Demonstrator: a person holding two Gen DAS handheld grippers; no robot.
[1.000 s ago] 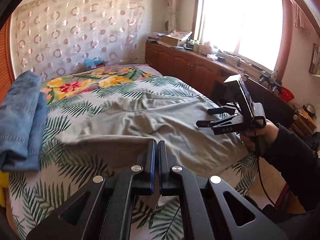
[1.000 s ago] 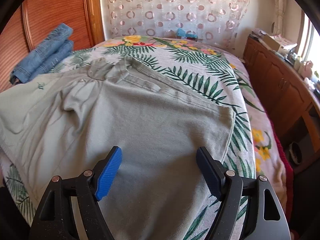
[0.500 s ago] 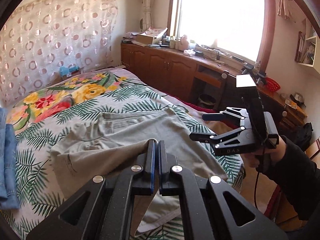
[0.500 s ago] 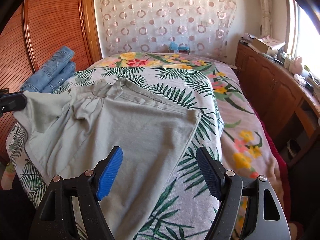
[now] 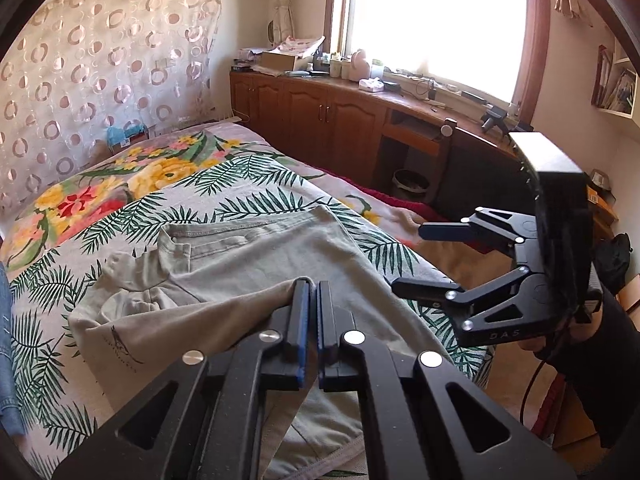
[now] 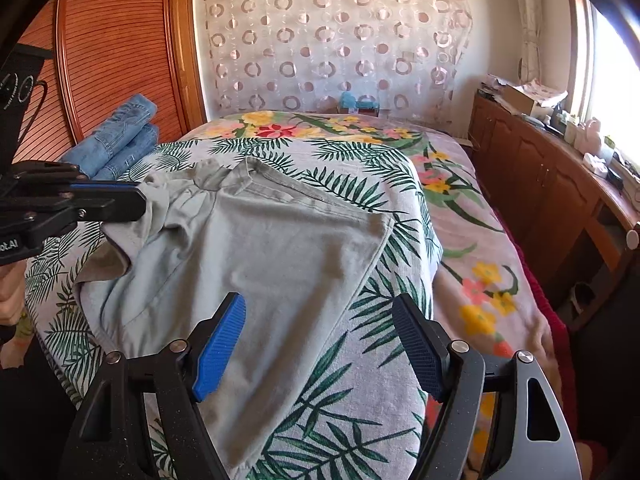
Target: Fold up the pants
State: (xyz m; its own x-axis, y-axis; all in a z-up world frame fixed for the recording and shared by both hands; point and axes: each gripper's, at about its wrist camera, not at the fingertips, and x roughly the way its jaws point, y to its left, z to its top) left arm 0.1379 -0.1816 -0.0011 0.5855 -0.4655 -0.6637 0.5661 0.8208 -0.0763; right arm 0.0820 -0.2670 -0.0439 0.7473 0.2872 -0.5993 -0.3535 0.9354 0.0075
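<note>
Grey-green pants (image 5: 256, 264) lie spread on the leaf-patterned bedspread (image 5: 224, 184), also seen in the right wrist view (image 6: 272, 248). My left gripper (image 5: 311, 292) is shut on a fold of the pants' edge and holds it lifted above the bed; it also shows at the left of the right wrist view (image 6: 136, 202), clamping the cloth. My right gripper (image 6: 320, 340) is open and empty, hovering over the near end of the pants. In the left wrist view it (image 5: 412, 260) hangs open beside the bed's right edge.
Folded blue jeans (image 6: 120, 136) lie at the bed's far left by a wooden headboard (image 6: 116, 52). Wooden cabinets (image 5: 320, 116) with clutter run under the window on the right. A patterned curtain (image 6: 332, 36) hangs behind the bed.
My left gripper has carried the held pants edge rightward, dragging the pants across the bed. My right gripper stays open and has drawn back towards the near edge.
</note>
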